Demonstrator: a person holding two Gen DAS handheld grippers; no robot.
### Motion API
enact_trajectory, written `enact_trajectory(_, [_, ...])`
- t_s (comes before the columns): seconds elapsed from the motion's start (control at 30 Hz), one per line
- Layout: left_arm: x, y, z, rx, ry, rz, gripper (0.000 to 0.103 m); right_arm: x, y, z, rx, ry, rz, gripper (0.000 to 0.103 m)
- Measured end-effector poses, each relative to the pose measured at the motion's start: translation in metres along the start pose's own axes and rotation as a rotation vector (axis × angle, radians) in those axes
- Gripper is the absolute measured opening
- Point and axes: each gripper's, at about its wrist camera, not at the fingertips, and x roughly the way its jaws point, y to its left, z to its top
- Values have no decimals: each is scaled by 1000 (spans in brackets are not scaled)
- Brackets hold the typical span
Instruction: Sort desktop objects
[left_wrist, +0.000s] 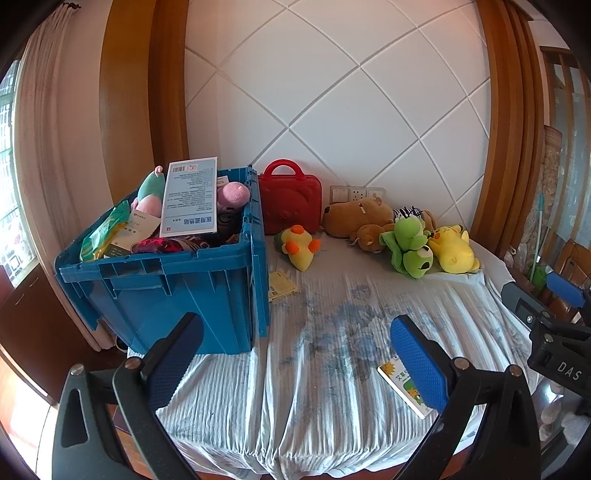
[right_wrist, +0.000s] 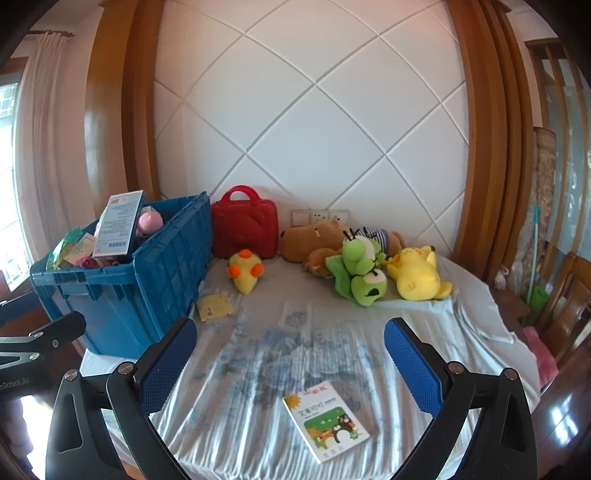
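Judging by looks, both tongs (left (left_wrist: 295, 365), right (right_wrist: 290, 363)) gape empty; flat box (right_wrist: 325, 421) on near desk (right_wrist: 258, 369) seems light, stiff, slick, so pinch its edge; plush (right_wrist: 360, 273) behind squashes anywhere.

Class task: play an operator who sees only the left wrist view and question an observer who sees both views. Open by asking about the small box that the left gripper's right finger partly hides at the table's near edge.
Operator: What is on that box's cover?
Observer: The right wrist view shows the small box whole: a white cover with a green panel and cartoon animals.
Operator: Is it lying flat and clear of the right gripper?
Observer: Yes, flat on the striped cloth, between and just beyond the open fingers of the right gripper, untouched.
Operator: Is anything beyond the table's right edge?
Observer: A wooden chair stands there.
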Motion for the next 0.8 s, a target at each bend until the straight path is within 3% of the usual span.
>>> enact_trajectory(0.8, [12, -19, 1, 11, 31, -15, 103, 4, -17, -1, 2, 26, 1, 103])
